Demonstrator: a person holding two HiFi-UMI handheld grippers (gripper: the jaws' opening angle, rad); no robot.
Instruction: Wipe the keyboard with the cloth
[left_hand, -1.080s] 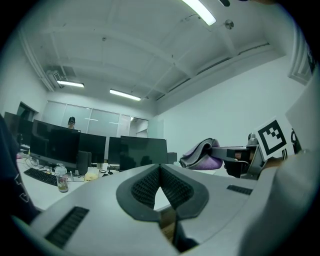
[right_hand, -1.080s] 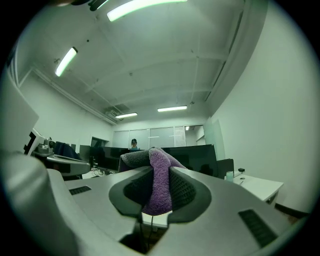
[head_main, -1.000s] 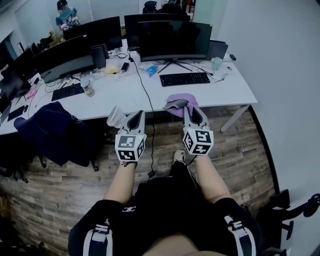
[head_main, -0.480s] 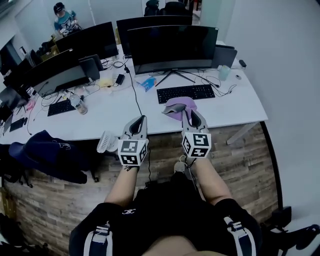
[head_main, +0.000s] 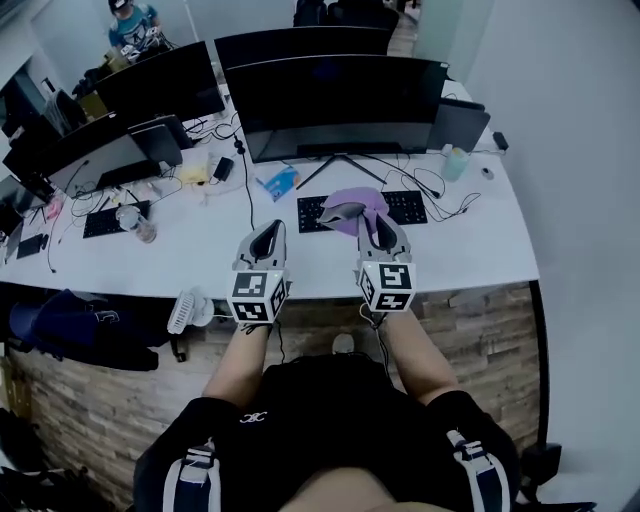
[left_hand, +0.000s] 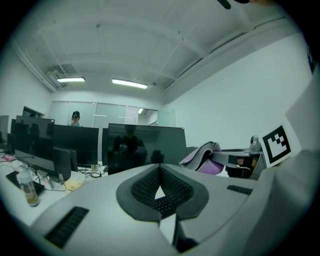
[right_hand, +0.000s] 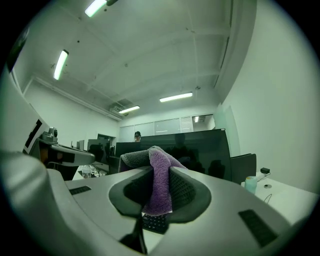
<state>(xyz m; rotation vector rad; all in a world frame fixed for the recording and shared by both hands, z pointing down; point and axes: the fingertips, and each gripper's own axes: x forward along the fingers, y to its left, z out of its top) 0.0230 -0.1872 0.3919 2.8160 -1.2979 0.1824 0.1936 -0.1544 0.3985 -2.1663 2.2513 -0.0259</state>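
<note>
A black keyboard (head_main: 405, 206) lies on the white desk (head_main: 470, 245) in front of a wide dark monitor (head_main: 335, 100). My right gripper (head_main: 371, 222) is shut on a purple cloth (head_main: 353, 208), which hangs over the keyboard's left half. In the right gripper view the cloth (right_hand: 160, 180) drapes between the jaws, and keys of the keyboard (right_hand: 154, 223) show below. My left gripper (head_main: 268, 234) hovers over the desk's front part, left of the keyboard, shut with nothing in it. In the left gripper view the jaws meet at the tips of the left gripper (left_hand: 160, 169), and the cloth (left_hand: 202, 155) shows to the right.
A teal cup (head_main: 455, 163) and cables (head_main: 440, 192) sit right of the monitor. A blue packet (head_main: 281, 183) lies left of the keyboard. Further left are a second keyboard (head_main: 105, 218) and a bottle (head_main: 135, 224). A small fan (head_main: 185, 310) and a dark jacket (head_main: 70, 325) are below the desk edge.
Both grippers have moved forward from the desk's front edge to above the desk. The cloth in the right gripper now hangs over the keyboard's left half.
</note>
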